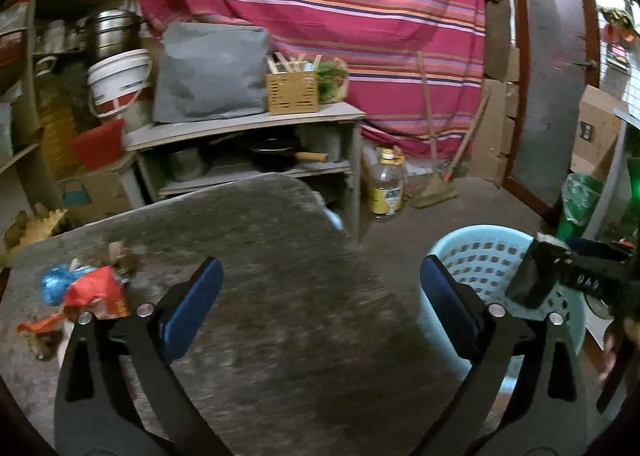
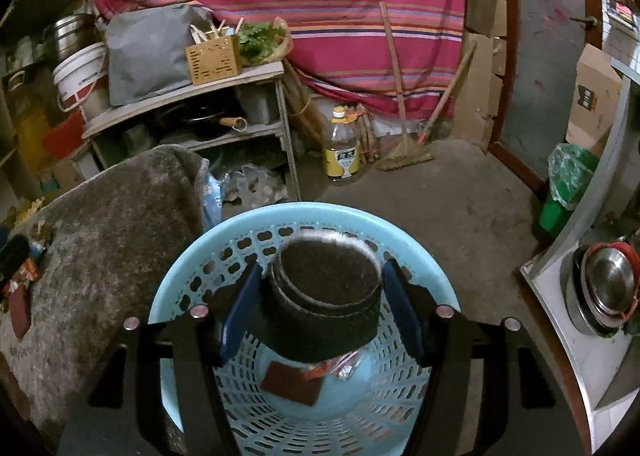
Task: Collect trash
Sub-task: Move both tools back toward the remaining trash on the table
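Note:
My right gripper (image 2: pixel 322 296) is shut on a black round container (image 2: pixel 324 292) and holds it over the mouth of the light blue perforated basket (image 2: pixel 188 268). A dark red flat packet (image 2: pixel 292 382) and crumpled wrappers (image 2: pixel 340 364) lie at the basket's bottom. In the left wrist view, my left gripper (image 1: pixel 320 284) is open and empty above the grey table top (image 1: pixel 280 296). A pile of trash lies at the table's left: a red wrapper (image 1: pixel 96 292) and a blue wrapper (image 1: pixel 56 282). The basket (image 1: pixel 484 256) and the held black container (image 1: pixel 532 276) show at right.
A grey shelf unit (image 1: pixel 248 127) with pans stands behind the table. An oil bottle (image 2: pixel 340 147), a broom (image 2: pixel 404 151) and a green bin (image 2: pixel 564 183) stand on the floor. A striped cloth hangs at the back. A counter with metal bowls (image 2: pixel 608 288) is at right.

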`<state>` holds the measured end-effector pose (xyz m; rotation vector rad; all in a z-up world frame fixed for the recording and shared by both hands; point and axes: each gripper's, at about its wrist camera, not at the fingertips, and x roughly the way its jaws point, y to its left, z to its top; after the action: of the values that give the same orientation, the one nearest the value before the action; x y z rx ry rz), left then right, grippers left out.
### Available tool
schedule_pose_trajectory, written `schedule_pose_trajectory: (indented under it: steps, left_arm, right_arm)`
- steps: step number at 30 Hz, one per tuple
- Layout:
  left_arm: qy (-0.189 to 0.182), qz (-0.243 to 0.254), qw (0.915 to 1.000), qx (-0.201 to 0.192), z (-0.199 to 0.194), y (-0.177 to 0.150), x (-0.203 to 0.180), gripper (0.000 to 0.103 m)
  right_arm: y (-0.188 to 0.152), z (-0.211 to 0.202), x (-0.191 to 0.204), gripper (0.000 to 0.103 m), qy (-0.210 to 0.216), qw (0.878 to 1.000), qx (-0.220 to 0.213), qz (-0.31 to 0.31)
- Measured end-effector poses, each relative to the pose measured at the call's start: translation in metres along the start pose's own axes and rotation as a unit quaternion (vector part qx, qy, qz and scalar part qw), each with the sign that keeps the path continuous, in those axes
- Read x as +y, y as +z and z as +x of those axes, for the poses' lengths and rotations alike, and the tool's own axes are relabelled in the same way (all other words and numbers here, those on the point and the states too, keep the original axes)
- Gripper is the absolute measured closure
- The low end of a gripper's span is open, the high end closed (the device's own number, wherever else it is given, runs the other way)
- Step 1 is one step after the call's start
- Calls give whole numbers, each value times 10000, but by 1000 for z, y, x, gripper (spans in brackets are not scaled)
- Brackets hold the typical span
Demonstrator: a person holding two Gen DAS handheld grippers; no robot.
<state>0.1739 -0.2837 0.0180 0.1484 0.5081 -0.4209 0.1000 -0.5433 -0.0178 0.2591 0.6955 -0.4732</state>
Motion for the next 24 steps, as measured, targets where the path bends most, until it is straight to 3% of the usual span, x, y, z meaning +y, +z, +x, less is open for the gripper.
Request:
schedule_pose_trajectory:
  steps: [2,5,17,24]
  left_arm:
    - [115,-15,9999,-2,-5,-3,13,6]
    - [347,14,9994,-23,-13,-7,38,6]
    - [1407,-115,9899,126,-32,-31,161,5]
    - [1673,-652,9831,366,-29,-56,238,6]
  right_arm:
    - [0,-1,1,15,-78,9999,-33,75]
    - [2,1,7,11,-78,9999,-28,83]
    - [-5,1,91,9,251,9990,-15,-374]
    - [-10,10,149,9,527,9968,94,-598]
